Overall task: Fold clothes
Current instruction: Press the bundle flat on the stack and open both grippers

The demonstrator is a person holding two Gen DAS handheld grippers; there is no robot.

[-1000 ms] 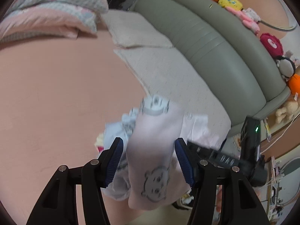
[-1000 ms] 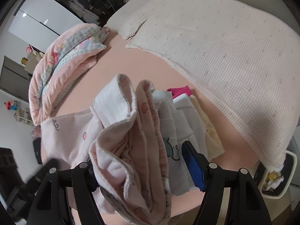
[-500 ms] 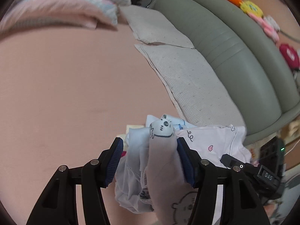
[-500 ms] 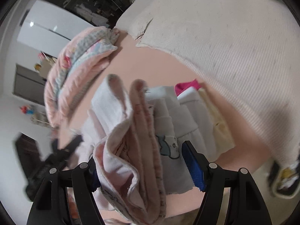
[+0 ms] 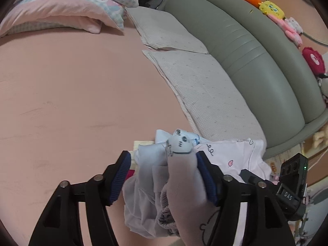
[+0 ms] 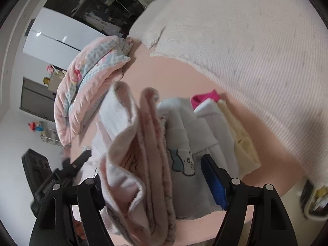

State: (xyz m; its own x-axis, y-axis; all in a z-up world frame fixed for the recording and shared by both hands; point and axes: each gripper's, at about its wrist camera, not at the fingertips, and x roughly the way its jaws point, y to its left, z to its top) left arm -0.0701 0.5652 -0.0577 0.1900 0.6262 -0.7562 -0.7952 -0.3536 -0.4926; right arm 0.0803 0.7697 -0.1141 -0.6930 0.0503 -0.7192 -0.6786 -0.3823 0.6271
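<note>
A stack of folded clothes stands on edge on the pink sheet (image 5: 71, 92). In the left wrist view my left gripper (image 5: 164, 176) straddles it: a pink bear-print garment (image 5: 184, 188) and a light blue one (image 5: 147, 170) lie between the jaws, which are opening. The left pad (image 5: 121, 176) stands just clear of the cloth. In the right wrist view my right gripper (image 6: 157, 184) straddles a pink folded garment (image 6: 131, 153) and a grey printed one (image 6: 184, 153); its jaws are opening too. Its left pad is hidden by cloth.
A cream blanket (image 5: 205, 86) and a green padded headboard (image 5: 256, 47) with plush toys (image 5: 270, 10) lie to the right. A rolled pink quilt (image 5: 71, 6) sits at the far end. White, yellow and magenta folded pieces (image 6: 242, 143) adjoin the stack.
The left gripper has come down with the bundle onto the sheet and its jaws have widened. The right gripper's view has tilted a little, and its jaws stand slightly wider.
</note>
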